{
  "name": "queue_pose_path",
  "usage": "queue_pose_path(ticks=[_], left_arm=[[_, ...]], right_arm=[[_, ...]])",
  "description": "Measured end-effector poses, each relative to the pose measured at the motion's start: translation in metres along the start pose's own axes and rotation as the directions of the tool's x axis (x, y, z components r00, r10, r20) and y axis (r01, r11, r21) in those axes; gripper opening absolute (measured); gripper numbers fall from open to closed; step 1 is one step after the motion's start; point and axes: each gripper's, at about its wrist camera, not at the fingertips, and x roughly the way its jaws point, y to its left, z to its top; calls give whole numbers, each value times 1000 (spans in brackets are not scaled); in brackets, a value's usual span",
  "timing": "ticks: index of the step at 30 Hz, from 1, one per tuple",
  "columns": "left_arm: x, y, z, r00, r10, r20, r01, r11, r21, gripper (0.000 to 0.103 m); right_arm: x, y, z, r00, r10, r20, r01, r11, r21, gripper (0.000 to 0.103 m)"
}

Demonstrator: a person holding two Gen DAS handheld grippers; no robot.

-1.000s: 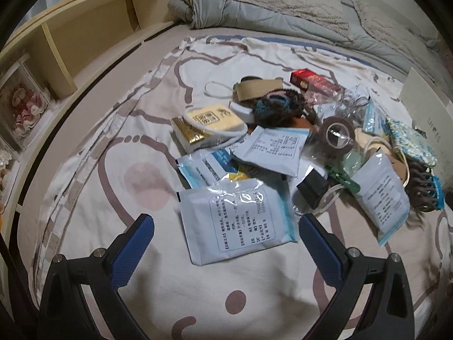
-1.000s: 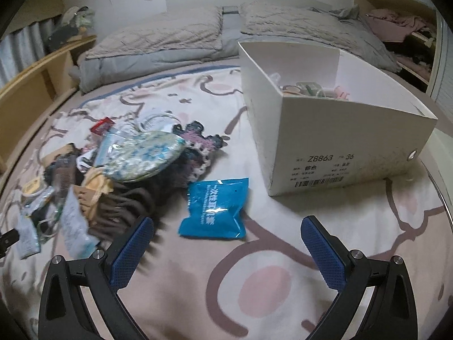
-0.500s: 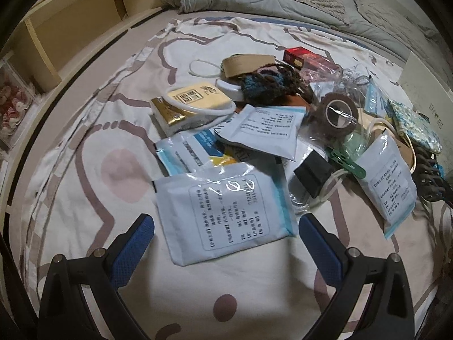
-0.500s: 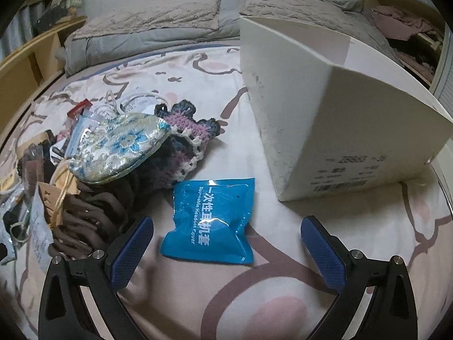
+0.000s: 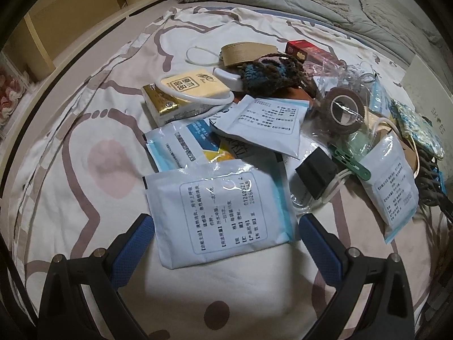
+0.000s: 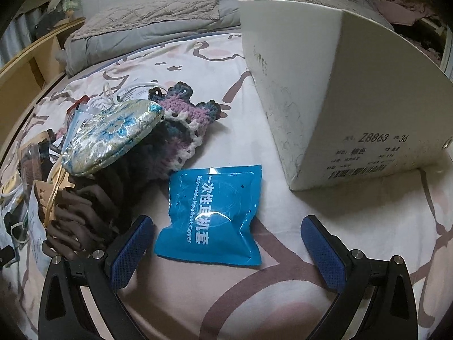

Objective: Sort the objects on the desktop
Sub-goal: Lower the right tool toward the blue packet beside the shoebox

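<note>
Right now both claws are wide apart and hold nothing. The left claw [image 5: 226,239] hangs low over a pale white packet [image 5: 219,212] that lies flat on the bed sheet [image 5: 70,170], at the near edge of the big messy pile. The packet's near part sits between the two blue pads, but the pads do not look like they touch it. The right claw [image 6: 226,243] hangs over a blue packet [image 6: 211,215], which lies flat on the sheet just beside the white box [image 6: 339,99], a little to the box's left and in front of it. A shiny flowered pouch [image 6: 110,136] and a knitted piece [image 6: 184,119] lie farther to the left of the box. I think the step in hand is to pick up one packet in each claw. To do it well, each claw should go down until its pads are low beside the packet, then close slowly on the packet's edge. These packets are thin and slippery, so a pad might slide over the top. The left claw should grab only the near packet, not the ones tucked behind it. The box looks like the place for the blue packet.
</note>
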Motion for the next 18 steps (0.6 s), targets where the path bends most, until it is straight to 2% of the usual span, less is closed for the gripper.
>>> queue_pose_path(ticks=[18], left_arm=[[9, 4, -1, 999, -28, -21, 27, 999, -46, 103]], right_arm=[[2, -2, -2, 1000, 14, 11, -14, 1000, 6, 103]])
